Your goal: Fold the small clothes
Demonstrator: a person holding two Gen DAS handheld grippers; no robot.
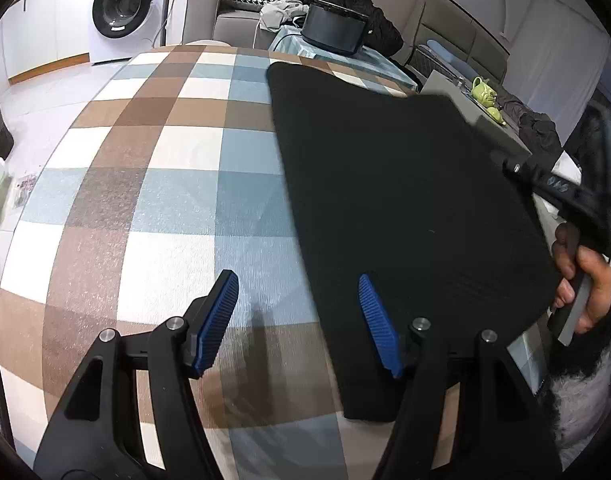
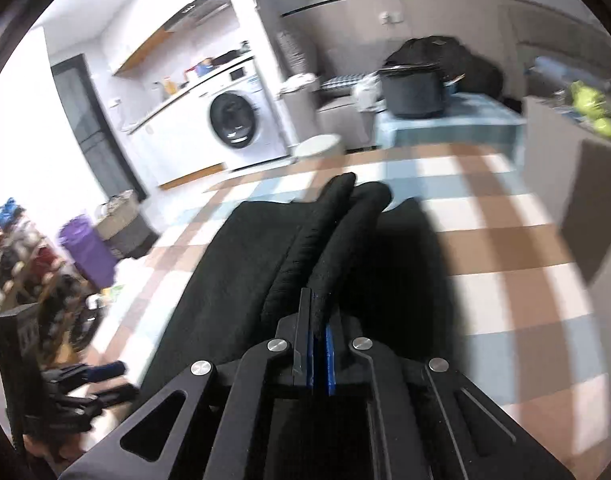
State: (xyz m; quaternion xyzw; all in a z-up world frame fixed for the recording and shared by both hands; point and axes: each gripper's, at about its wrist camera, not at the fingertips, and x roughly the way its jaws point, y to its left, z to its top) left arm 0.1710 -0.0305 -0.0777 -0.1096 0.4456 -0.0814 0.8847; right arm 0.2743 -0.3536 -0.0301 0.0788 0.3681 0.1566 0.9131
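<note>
A flat black cloth [image 1: 405, 216] lies on the checked brown, white and blue tablecloth [image 1: 145, 184]. It fills the right half of the left wrist view. It looks smooth and dark, with a straight left edge and a rounded corner at the top. Its near edge ends at the bottom of that view, close to the left gripper [image 1: 299, 320].

The left gripper has black arms and blue ribbed pads [image 1: 217, 320]. Its jaws stand wide apart and hold nothing. One pad is over the bare tablecloth, and the other is over the cloth.

The right gripper [image 2: 319, 344] is squeezed tight on a bunched fold of the black cloth [image 2: 325, 240]. The fold rises in two thick ridges up the middle of the right wrist view. That view is blurry.

The tablecloth is bare in the left half of the left wrist view. A white washing machine [image 1: 123, 8] stands at the upper left. A dark pot [image 1: 331, 26] sits at the top middle.
</note>
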